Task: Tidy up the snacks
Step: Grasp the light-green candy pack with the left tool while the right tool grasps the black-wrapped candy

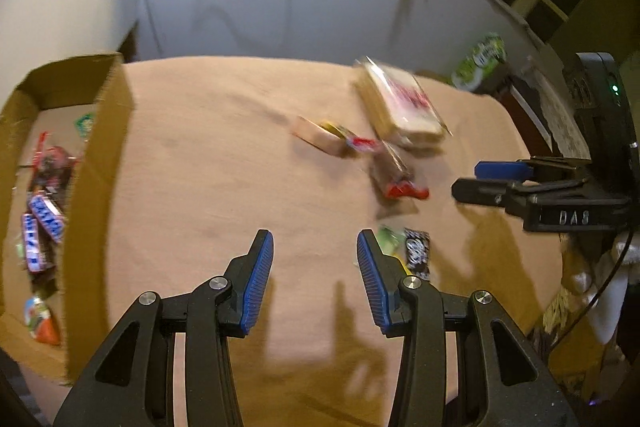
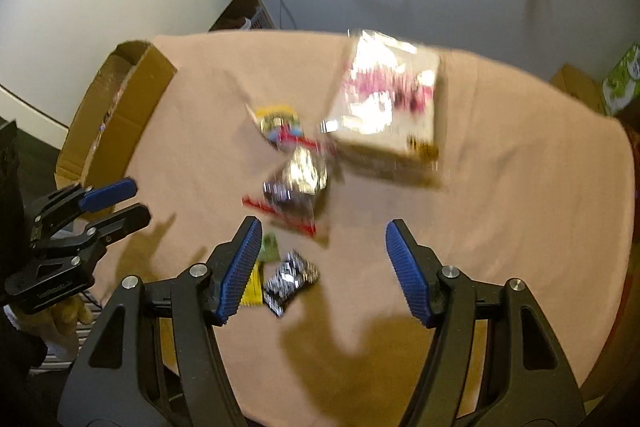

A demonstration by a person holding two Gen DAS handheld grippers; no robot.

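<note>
Loose snacks lie on a pink cloth (image 1: 224, 163): a large clear pack of biscuits (image 1: 400, 107) (image 2: 388, 103), a small yellow-and-red pack (image 1: 340, 137) (image 2: 280, 125), a clear bag with red ends (image 1: 394, 179) (image 2: 298, 187), and a black-and-white wrapped sweet (image 1: 418, 253) (image 2: 290, 281) beside green and yellow wrappers (image 2: 266, 251). My left gripper (image 1: 316, 275) is open and empty over bare cloth. My right gripper (image 2: 320, 267) is open and empty above the black-and-white sweet; it also shows in the left wrist view (image 1: 492, 179).
A cardboard box (image 1: 96, 163) (image 2: 116, 111) at the left edge of the cloth holds several wrapped bars and sweets (image 1: 42, 223). A green packet (image 1: 480, 59) and clutter sit beyond the right edge. A wall with cables stands behind.
</note>
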